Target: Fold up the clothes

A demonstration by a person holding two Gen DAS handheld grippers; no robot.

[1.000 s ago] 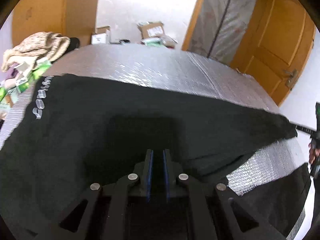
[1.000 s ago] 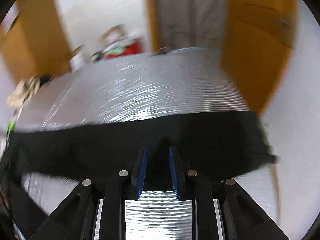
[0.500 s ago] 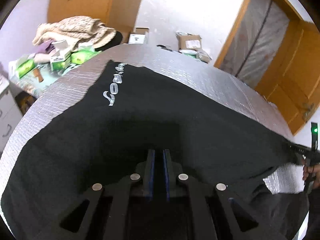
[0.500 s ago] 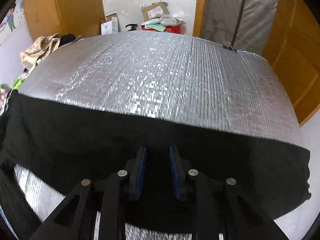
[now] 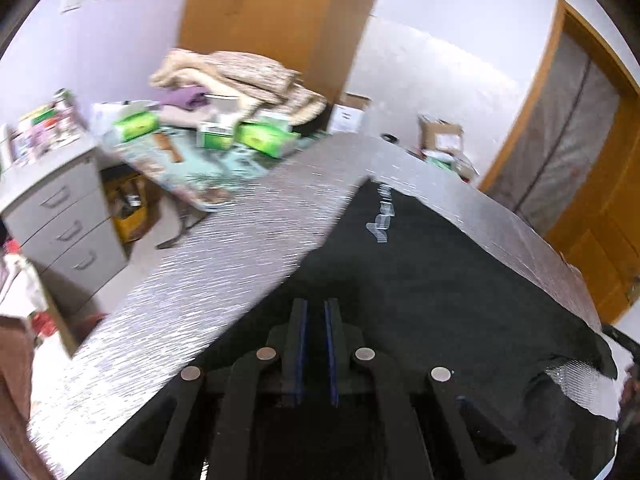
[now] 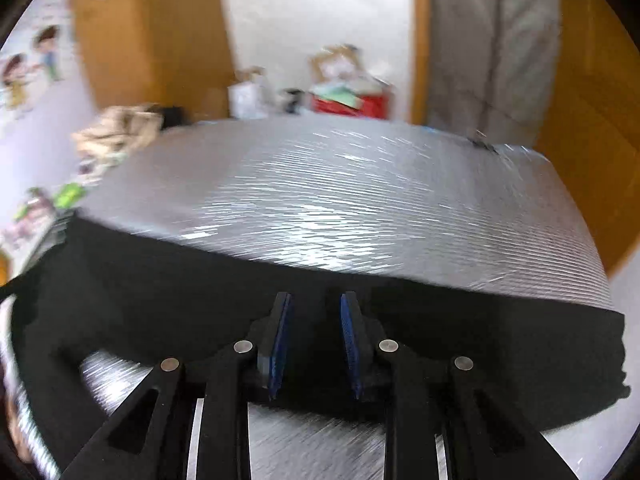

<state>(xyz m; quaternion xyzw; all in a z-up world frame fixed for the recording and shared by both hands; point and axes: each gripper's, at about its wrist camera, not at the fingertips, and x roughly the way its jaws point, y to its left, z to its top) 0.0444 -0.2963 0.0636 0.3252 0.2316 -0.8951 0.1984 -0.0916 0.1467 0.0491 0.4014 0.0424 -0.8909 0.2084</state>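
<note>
A black garment (image 5: 420,280) with a white print (image 5: 382,220) near one corner lies on the silver foil-covered table (image 5: 240,248). My left gripper (image 5: 315,304) is shut on the garment's near edge, with dark cloth in the thin gap between its blue pads. In the right wrist view the same black garment (image 6: 160,280) stretches as a wide band across the table (image 6: 340,192). My right gripper (image 6: 314,300) is shut on a thicker bunch of it. Bare foil shows beneath the lifted cloth.
Left of the table stand a grey drawer unit (image 5: 60,216) and a cluttered side table with green boxes (image 5: 264,136) and a heap of blankets (image 5: 236,76). Cardboard boxes (image 5: 440,136) sit on the floor beyond. A wooden door (image 5: 592,216) is on the right.
Both grippers have moved sideways, keeping hold of the garment. The left view has swung left and rolled: the printed corner has moved from the left towards the middle, and more bare foil shows on the left.
</note>
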